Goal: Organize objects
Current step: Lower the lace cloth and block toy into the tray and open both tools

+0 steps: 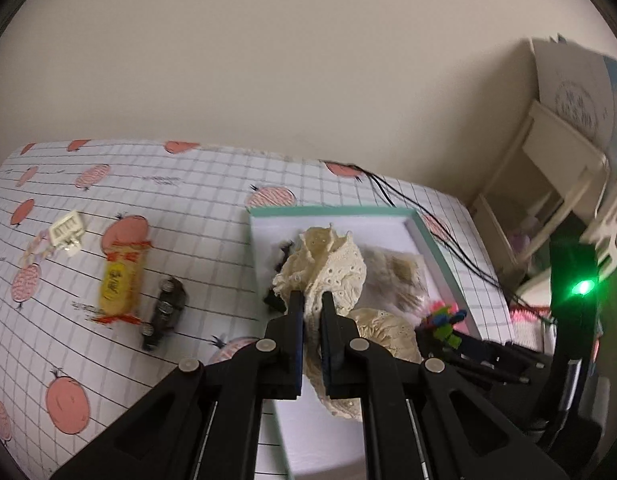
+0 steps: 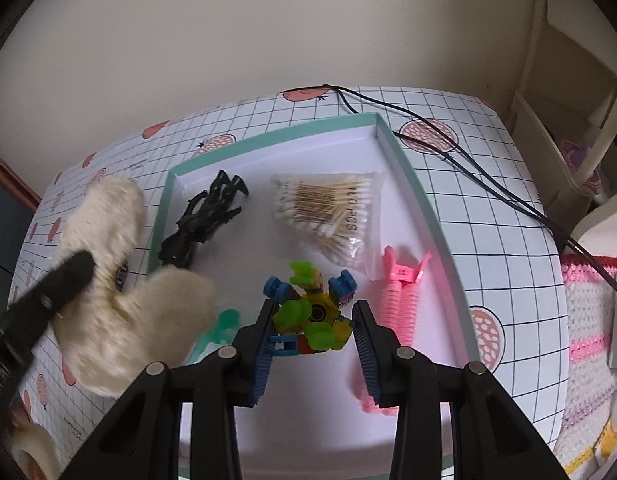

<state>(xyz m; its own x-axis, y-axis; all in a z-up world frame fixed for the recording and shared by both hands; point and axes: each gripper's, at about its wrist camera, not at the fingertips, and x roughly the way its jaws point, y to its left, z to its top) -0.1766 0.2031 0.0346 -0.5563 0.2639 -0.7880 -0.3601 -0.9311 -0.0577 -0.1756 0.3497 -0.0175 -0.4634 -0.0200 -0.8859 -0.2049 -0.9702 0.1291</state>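
Table left side: on the checked tablecloth lie a white clip with beads, a yellow wrapped packet and a dark toy car, the car just beside the packet.
Left gripper: jaws clamped on the cream lace fabric, which is bunched between the pads and hangs over the left part of the box.
Left gripper pose: angled forward and down over the near left edge of the box.
Teal-rimmed box: holds a black hair claw at far left, a bag of cotton swabs at centre, pink hair rollers along the right wall.
Right gripper: jaws apart, the colourful block spinner between them; contact with the right pad not seen.
Right gripper pose: pointing down into the box's near centre.
Far right: knitted pink cloth off the table edge.
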